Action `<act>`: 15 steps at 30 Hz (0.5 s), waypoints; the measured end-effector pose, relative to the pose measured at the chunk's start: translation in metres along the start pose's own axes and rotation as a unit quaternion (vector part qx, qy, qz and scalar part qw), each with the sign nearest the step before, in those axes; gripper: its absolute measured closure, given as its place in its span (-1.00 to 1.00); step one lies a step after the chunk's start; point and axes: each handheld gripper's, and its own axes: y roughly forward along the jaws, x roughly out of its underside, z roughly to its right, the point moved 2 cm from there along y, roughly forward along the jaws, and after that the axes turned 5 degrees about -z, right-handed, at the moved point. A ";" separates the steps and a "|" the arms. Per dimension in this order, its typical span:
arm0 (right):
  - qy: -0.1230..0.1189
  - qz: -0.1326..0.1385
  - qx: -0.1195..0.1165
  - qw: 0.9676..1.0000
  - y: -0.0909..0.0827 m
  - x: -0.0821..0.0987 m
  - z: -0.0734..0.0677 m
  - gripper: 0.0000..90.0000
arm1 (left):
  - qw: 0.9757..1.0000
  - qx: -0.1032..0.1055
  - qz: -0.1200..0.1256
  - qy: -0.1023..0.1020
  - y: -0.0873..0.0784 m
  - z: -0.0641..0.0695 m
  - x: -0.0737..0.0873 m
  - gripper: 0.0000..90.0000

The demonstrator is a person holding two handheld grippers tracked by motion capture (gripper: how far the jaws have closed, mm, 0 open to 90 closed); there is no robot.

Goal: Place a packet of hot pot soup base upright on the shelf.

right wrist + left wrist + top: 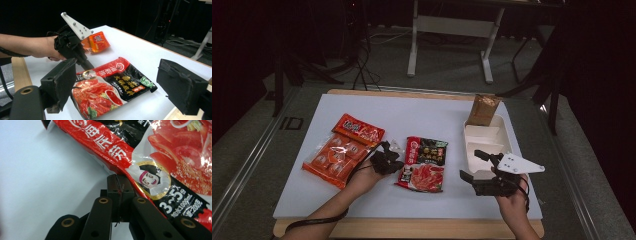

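Looking down from the high view, the left gripper [388,159] rests at the left edge of the red-and-black soup-base pouch [424,165], mid-table between the orange snack bag [343,149] and the white tray [486,142]; the right gripper [479,172] waits just right of the pouch. In the left gripper view, the jaws are pressed together, tips touching the pouch's edge [120,157], probably to nudge or pin it. In the right gripper view, the jaws stand spread, framing the pouch [110,87], seemingly ready to take it.
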 end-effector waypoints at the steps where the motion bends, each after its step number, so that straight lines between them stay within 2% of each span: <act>1: 0.000 0.000 0.000 1.000 0.000 0.000 0.000 -0.65 | 1.000 0.003 0.001 -0.002 0.000 -0.001 0.001 0.99; 4: -0.008 -0.002 -0.001 1.000 0.000 0.000 0.000 -0.65 | 1.000 0.013 0.005 -0.012 -0.002 -0.005 0.003 0.99; 8: -0.014 0.004 0.005 1.000 -0.001 0.000 0.000 -0.68 | 1.000 -0.002 0.019 -0.015 -0.015 -0.008 0.002 0.99; 9: -0.013 0.003 0.000 1.000 -0.001 -0.001 0.000 -0.68 | 0.999 -0.007 0.025 -0.018 -0.020 -0.010 0.000 0.99; 11: -0.016 -0.002 0.007 1.000 -0.001 -0.001 -0.001 -0.68 | 0.999 -0.013 0.039 -0.027 -0.028 -0.013 -0.003 0.99; 13: -0.007 -0.002 -0.002 1.000 -0.001 0.000 -0.001 -0.69 | 0.998 -0.011 0.052 -0.037 -0.035 -0.017 -0.007 0.98; 15: -0.003 0.002 0.004 1.000 -0.001 -0.001 -0.002 -0.71 | 0.997 -0.013 0.061 -0.046 -0.039 -0.021 -0.011 0.87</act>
